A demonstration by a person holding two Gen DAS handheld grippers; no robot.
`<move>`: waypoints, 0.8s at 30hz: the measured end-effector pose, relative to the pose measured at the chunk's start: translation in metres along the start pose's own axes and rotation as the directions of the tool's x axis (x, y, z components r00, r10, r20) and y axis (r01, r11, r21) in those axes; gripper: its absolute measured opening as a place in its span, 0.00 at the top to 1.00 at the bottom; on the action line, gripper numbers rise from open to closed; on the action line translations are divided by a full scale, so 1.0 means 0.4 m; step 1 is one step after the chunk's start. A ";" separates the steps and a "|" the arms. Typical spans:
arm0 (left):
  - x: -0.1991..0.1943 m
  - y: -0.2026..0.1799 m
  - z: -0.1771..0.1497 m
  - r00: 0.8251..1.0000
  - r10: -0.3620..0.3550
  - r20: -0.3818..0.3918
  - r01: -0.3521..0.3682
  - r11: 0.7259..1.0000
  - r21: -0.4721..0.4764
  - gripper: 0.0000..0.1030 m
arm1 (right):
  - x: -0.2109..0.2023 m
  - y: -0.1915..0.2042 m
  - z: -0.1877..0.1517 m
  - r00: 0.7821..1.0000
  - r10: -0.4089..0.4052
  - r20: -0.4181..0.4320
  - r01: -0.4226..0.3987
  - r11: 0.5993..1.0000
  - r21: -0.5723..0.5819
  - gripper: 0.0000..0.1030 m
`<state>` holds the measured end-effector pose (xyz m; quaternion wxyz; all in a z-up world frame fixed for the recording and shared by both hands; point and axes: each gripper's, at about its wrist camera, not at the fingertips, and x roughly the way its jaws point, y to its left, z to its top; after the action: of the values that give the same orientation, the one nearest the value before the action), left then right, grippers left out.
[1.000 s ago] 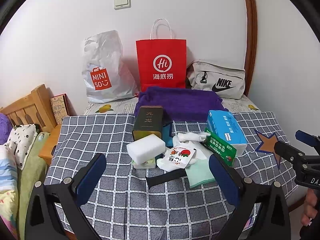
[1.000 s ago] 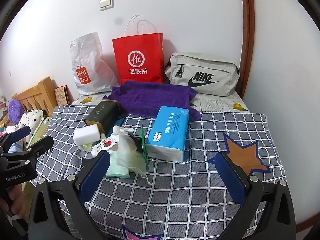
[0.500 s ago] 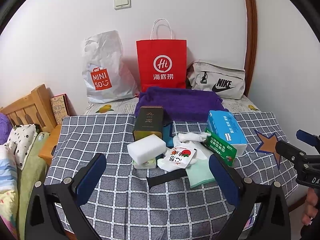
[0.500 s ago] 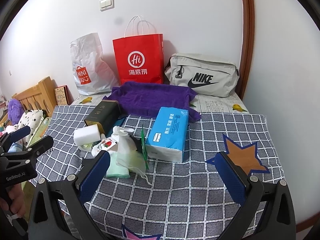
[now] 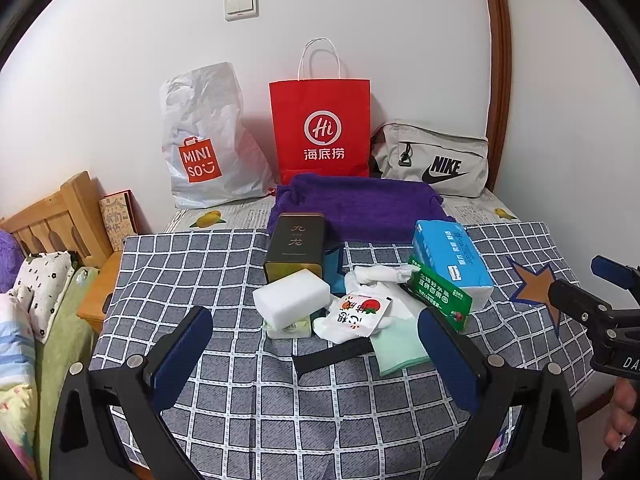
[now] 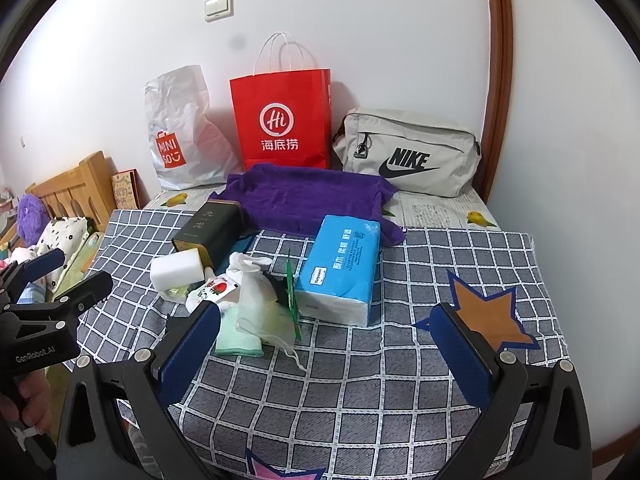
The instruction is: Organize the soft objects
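Nothing moved; sponge (image 5: pixel 291 298) beyond open jaws.

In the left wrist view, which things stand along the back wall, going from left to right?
White Miniso bag → red paper bag → grey Nike bag.

A teal flat item (image 5: pixel 334 264) lies mostly hidden behind the dark rectangular tin (image 5: pixel 295 246) and white foam block (image 5: pixel 291 299) (its kind unclear). The small pale green packet (image 5: pixel 289 328) under that block shows only an edge. The black strap (image 5: pixel 334 356) disappears beneath the mint folded cloth (image 5: pixel 400 350).
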<state>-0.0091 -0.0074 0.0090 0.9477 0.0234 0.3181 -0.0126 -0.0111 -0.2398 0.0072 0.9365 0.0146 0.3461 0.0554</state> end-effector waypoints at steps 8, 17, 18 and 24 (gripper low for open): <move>0.008 0.006 0.002 1.000 0.000 -0.004 0.000 1.000 -0.004 0.00 | 0.010 0.009 -0.006 1.000 0.022 -0.006 -0.022 1.000 -0.009 0.00; 0.062 0.042 -0.026 0.999 0.002 -0.049 -0.003 1.000 -0.029 0.00 | 0.075 -0.006 -0.029 0.998 0.033 -0.059 -0.033 0.999 0.003 0.00; 0.072 0.049 -0.032 0.998 0.002 -0.060 -0.004 0.999 -0.036 0.00 | 0.085 -0.008 -0.032 0.997 0.036 -0.066 -0.036 0.999 0.005 0.00; 0.134 0.088 -0.067 0.993 0.020 -0.115 -0.027 0.998 -0.065 0.00 | 0.149 -0.015 -0.051 0.993 0.073 -0.097 -0.072 0.997 0.015 0.01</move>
<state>0.0189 0.0285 -0.0433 0.9282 -0.0038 0.3718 0.0105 0.0213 -0.2393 -0.0473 0.9158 0.0296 0.3908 0.0879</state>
